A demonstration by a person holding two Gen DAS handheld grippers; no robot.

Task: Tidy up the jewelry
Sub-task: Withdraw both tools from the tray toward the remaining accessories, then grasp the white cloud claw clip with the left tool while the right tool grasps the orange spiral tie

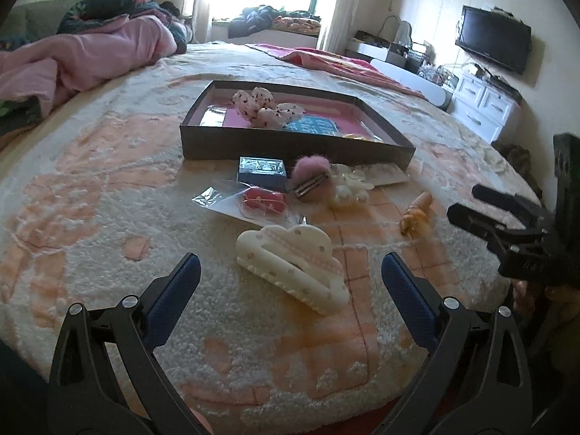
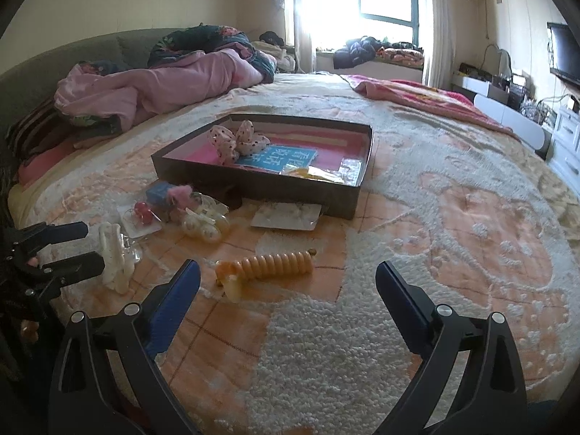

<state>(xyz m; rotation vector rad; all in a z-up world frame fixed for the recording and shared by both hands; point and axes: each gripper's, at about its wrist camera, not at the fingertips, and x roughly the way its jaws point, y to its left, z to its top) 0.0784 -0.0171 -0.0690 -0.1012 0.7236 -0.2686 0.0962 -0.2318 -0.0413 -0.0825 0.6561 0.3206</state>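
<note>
Cloud-shaped hair claw [image 1: 291, 266] on blanket [image 1: 90, 217], near side of dark tray [image 1: 290, 148], long axis slanting across gap of left gripper [image 1: 290, 279]; fingers spread wide, nothing pinched. Right gripper [image 2: 288, 282] likewise spread, empty, facing orange spiral clip [image 2: 270, 266] lying crosswise just ahead, also tray's near side.

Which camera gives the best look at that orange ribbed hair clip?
The right wrist view: the orange ribbed hair clip lies full-length and close. In the left wrist view it is small, foreshortened, far right.
</note>
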